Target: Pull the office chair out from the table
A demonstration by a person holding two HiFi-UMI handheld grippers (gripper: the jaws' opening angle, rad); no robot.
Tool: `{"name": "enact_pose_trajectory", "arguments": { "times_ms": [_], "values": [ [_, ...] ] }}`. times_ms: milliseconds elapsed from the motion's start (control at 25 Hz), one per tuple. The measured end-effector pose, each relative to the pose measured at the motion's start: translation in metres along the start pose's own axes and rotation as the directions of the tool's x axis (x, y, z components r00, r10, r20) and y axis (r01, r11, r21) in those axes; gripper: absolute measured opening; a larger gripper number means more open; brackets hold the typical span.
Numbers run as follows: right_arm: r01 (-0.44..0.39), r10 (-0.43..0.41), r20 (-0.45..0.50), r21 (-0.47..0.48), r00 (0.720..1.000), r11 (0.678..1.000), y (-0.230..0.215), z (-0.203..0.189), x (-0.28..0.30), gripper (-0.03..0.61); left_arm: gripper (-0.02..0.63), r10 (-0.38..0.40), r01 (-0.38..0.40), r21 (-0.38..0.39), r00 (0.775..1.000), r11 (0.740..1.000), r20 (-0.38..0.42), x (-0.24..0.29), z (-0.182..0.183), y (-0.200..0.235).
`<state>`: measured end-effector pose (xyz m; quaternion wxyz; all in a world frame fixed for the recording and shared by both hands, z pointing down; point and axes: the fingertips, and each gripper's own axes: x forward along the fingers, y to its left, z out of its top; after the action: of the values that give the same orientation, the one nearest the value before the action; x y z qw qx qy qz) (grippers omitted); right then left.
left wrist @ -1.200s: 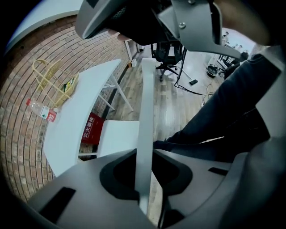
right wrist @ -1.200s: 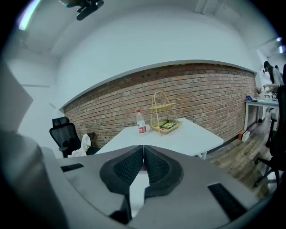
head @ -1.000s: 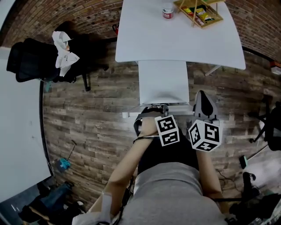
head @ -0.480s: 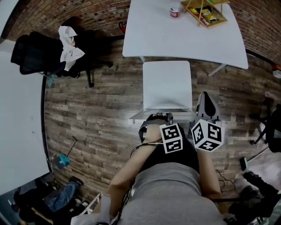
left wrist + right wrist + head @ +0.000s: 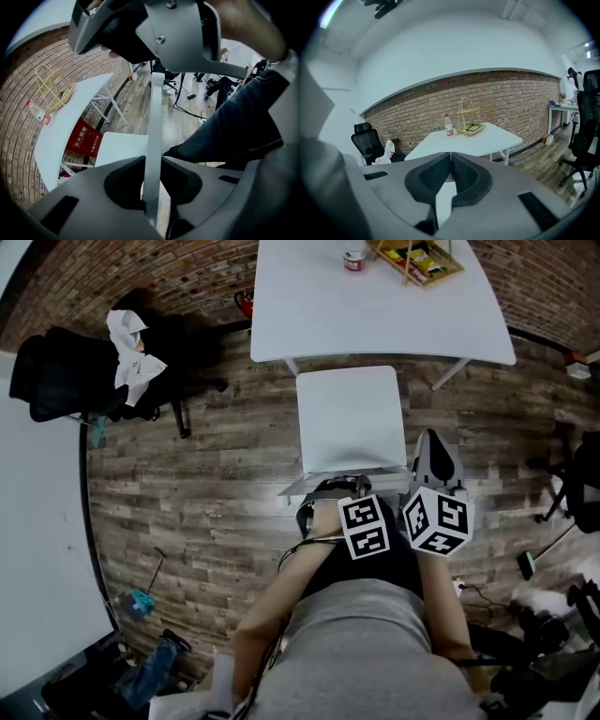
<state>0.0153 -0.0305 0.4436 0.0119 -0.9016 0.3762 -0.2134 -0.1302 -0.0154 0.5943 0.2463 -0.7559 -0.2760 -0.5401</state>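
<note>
Left gripper (image 5: 339, 486) points steeply down, jaws closed partway onto the thin top edge of the white chair (image 5: 349, 418). In the left gripper view the backrest panel (image 5: 153, 117) runs upright between the two pads, pinched from both sides. Right gripper (image 5: 431, 442) sits just beside it at 3 o'clock, off the backrest's right corner. Its jaws (image 5: 451, 159) meet at the tips and hold nothing. The seat lies at 12 o'clock from both grippers, its far edge close to the near rim of the white table (image 5: 375, 320); whether it is under the rim or just clear is hard to call from above. On the table at 12 to 1 o'clock are a bottle (image 5: 354, 259) and a wire basket (image 5: 417, 261). The floor (image 5: 206, 493) is grey wood planking, and a brick wall (image 5: 417, 112) stands behind the table. At 10 o'clock is a black office chair (image 5: 66, 371) with a white cloth (image 5: 136, 352) draped on it. A red sign (image 5: 84, 137) hangs under the table.
</note>
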Motion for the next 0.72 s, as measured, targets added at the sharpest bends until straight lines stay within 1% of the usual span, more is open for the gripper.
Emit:
{"name": "enact_pose_trajectory", "arguments": {
  "times_ms": [160, 240, 360, 440, 560, 640, 720],
  "values": [
    [0.022, -0.022, 0.000, -0.004, 1.000, 1.000, -0.003, -0.001, -0.004, 0.014, 0.087, -0.008, 0.007, 0.004, 0.998, 1.000, 0.060, -0.002, 0.003, 0.000],
    [0.028, -0.028, 0.001, 0.000, 1.000, 1.000, -0.004, -0.002, -0.005, 0.014, 0.093, 0.003, -0.003, 0.005, 0.996, 1.000, 0.093, -0.010, 0.008, 0.000],
    [0.027, -0.027, -0.001, 0.007, 1.000, 1.000, -0.002, -0.002, -0.004, 0.014, 0.098, 0.023, -0.019, -0.022, 0.982, 1.000, 0.185, -0.036, 0.024, 0.003],
    [0.019, -0.019, -0.002, 0.010, 1.000, 1.000, 0.002, -0.002, -0.003, 0.014, 0.098, 0.046, -0.024, -0.081, 0.958, 0.996, 0.282, -0.059, 0.037, 0.011],
    [0.008, -0.008, 0.010, 0.008, 1.000, 1.000, 0.005, 0.001, -0.003, 0.014, 0.097, 0.091, -0.009, -0.195, 0.905, 0.981, 0.415, -0.091, 0.051, 0.029],
    [0.004, -0.005, 0.019, 0.007, 1.000, 1.000, 0.006, 0.005, -0.004, 0.014, 0.097, 0.134, -0.007, -0.264, 0.874, 0.965, 0.467, -0.107, 0.052, 0.045],
    [-0.003, 0.003, 0.028, 0.005, 1.000, 1.000, 0.010, 0.011, -0.003, 0.014, 0.095, 0.207, -0.035, -0.333, 0.842, 0.942, 0.497, -0.122, 0.049, 0.067]
  ]
}}
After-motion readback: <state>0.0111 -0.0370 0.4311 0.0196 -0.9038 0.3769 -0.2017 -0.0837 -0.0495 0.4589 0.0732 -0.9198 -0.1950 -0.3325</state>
